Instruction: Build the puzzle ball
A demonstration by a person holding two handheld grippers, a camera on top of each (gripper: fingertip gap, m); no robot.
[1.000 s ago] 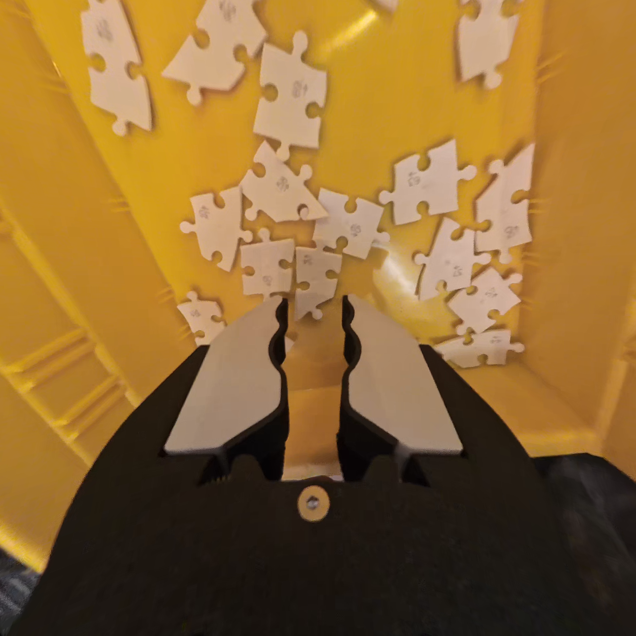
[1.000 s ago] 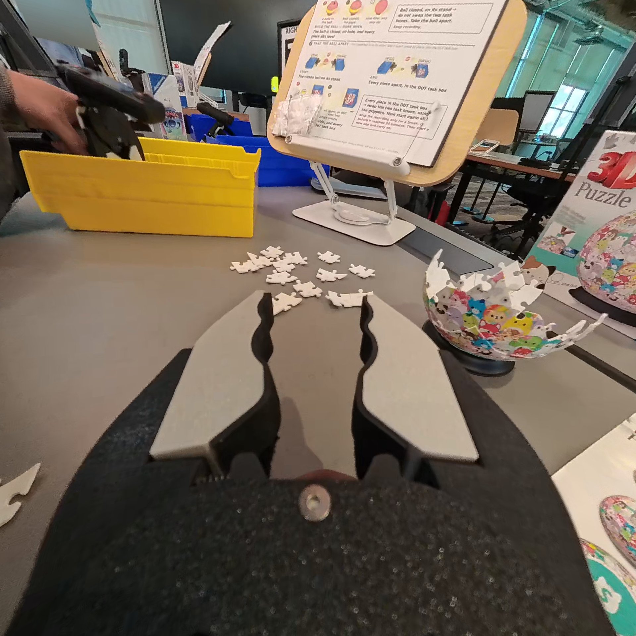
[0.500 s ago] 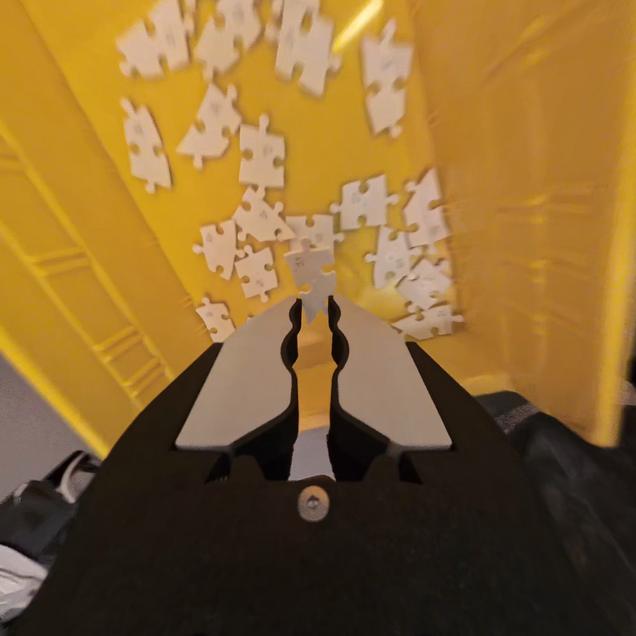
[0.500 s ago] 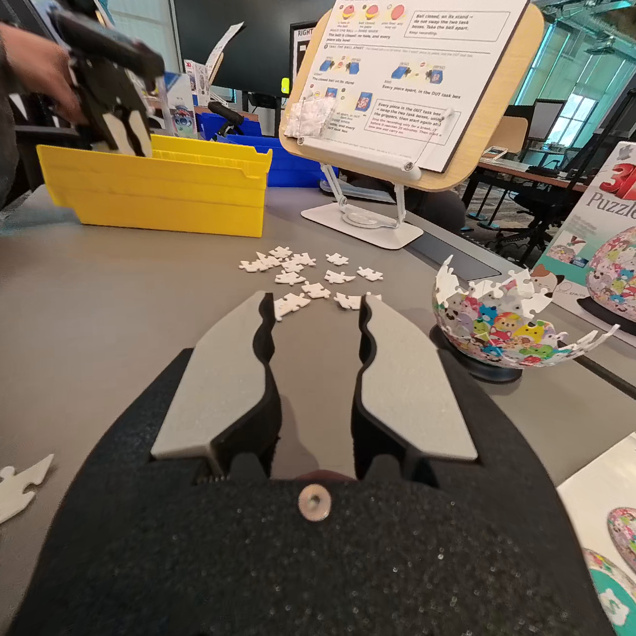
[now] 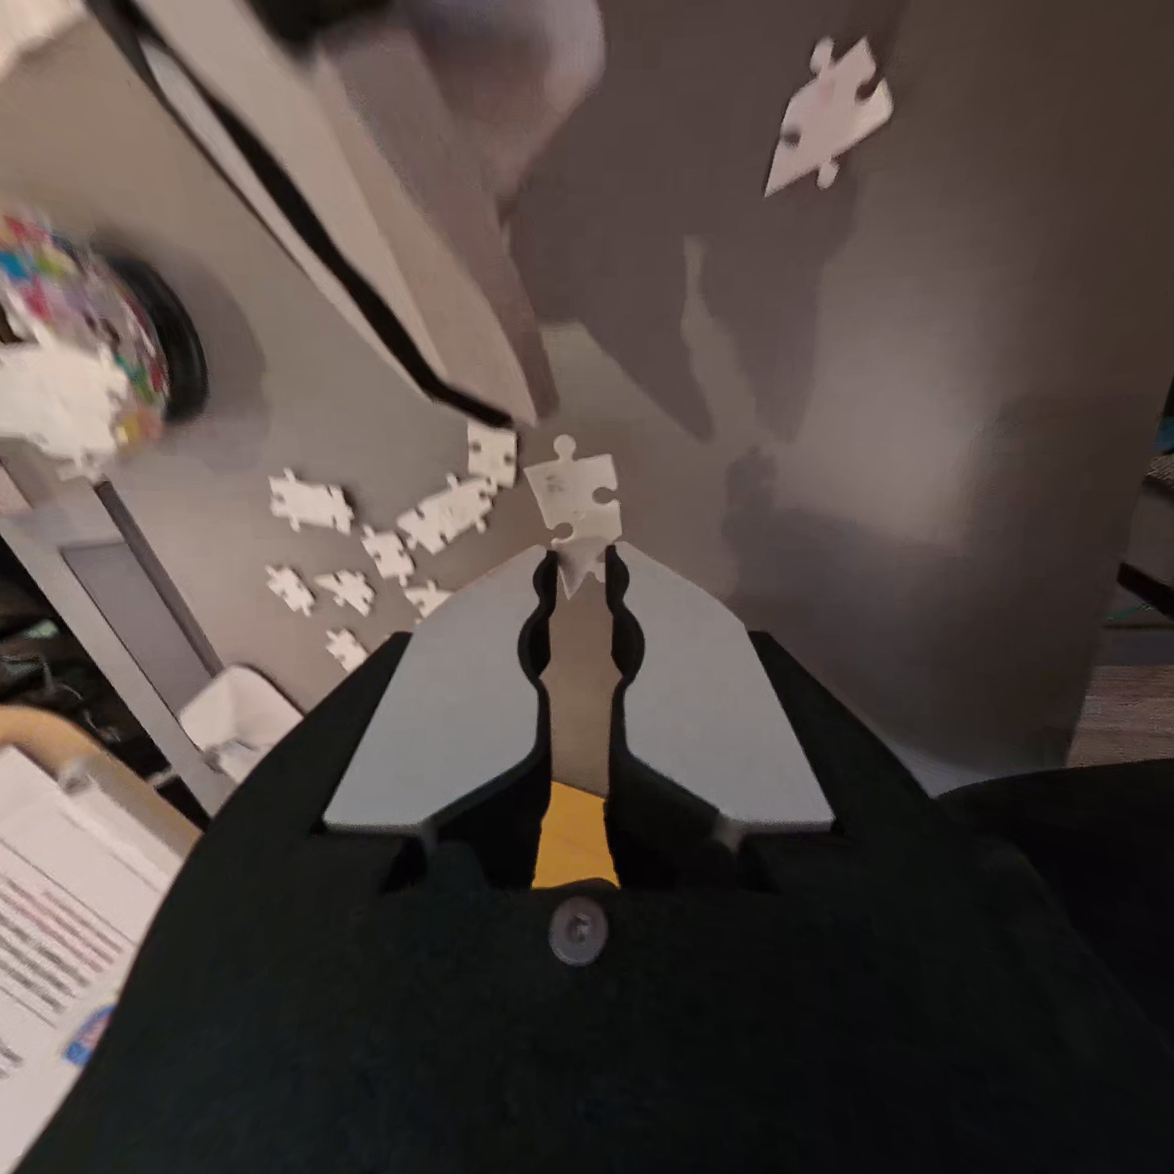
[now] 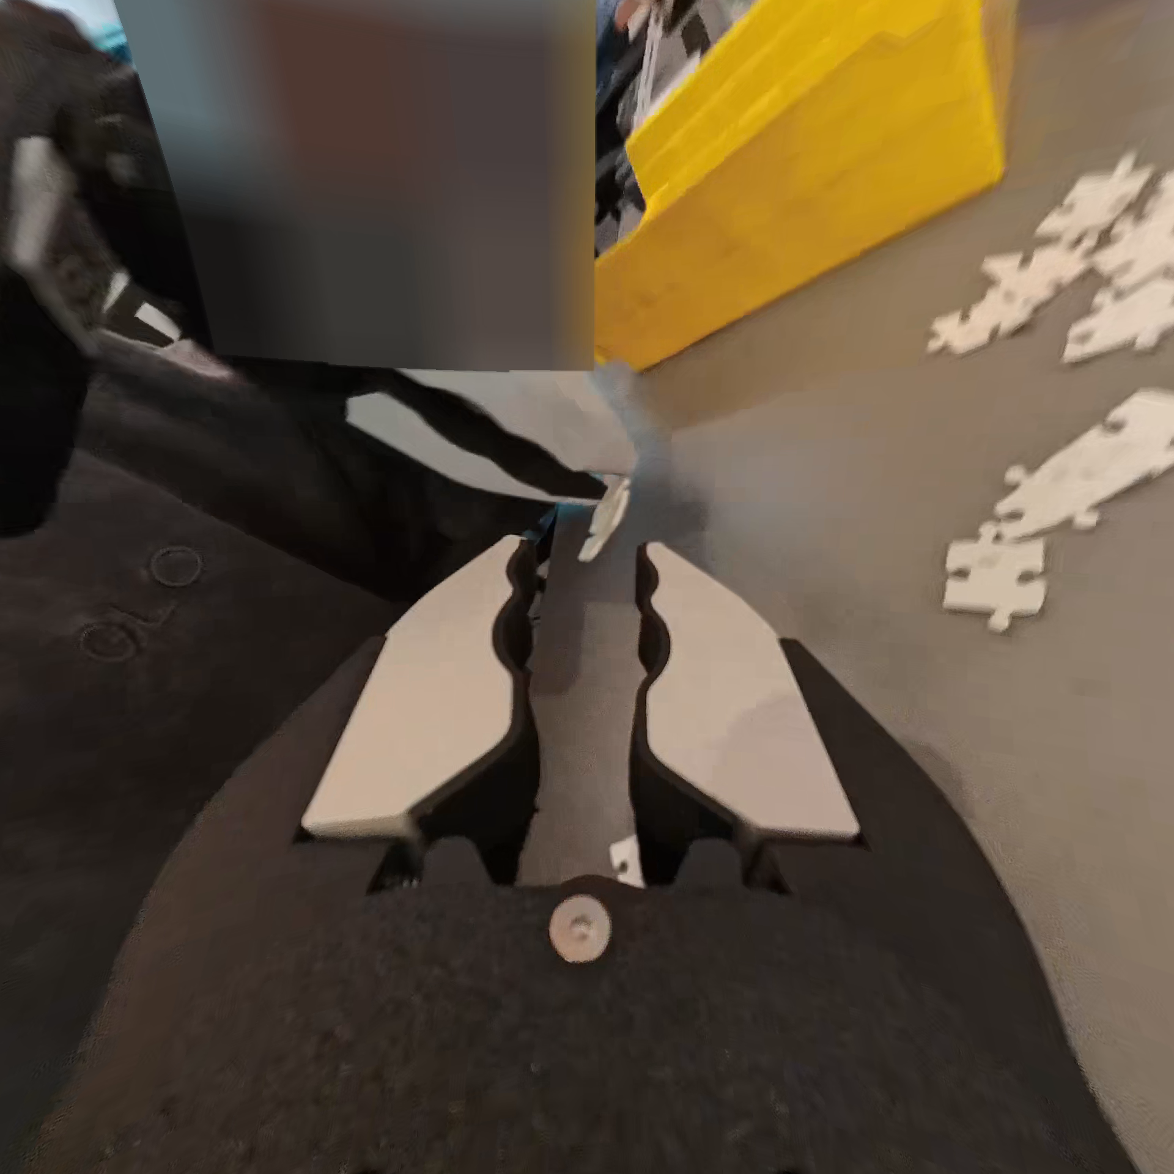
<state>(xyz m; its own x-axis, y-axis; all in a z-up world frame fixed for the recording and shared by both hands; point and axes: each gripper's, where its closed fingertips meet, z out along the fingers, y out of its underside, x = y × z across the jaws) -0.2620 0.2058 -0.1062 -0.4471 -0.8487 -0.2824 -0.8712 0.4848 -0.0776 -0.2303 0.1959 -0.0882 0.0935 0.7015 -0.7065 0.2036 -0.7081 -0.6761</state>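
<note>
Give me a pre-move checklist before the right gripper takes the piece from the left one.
1. Left gripper has the puzzle piece pinched at its fingertips: ok.
2. Right gripper open and empty: ok.
3. Piece lined up between the right fingers: not ok, it sits just ahead of the tips.
4. Printed side faces the right way: cannot tell, only the white back shows.
5. Images sharp enough to judge alignment: not ok, both are motion-blurred.
6. Half-built ball on its stand: ok.

The right gripper (image 6: 581, 559) gapes empty above the grey table (image 6: 826, 635); the left gripper (image 6: 607, 486) pinches a white puzzle piece (image 6: 607, 518) just beyond it, near the yellow bin (image 6: 813, 171).
</note>
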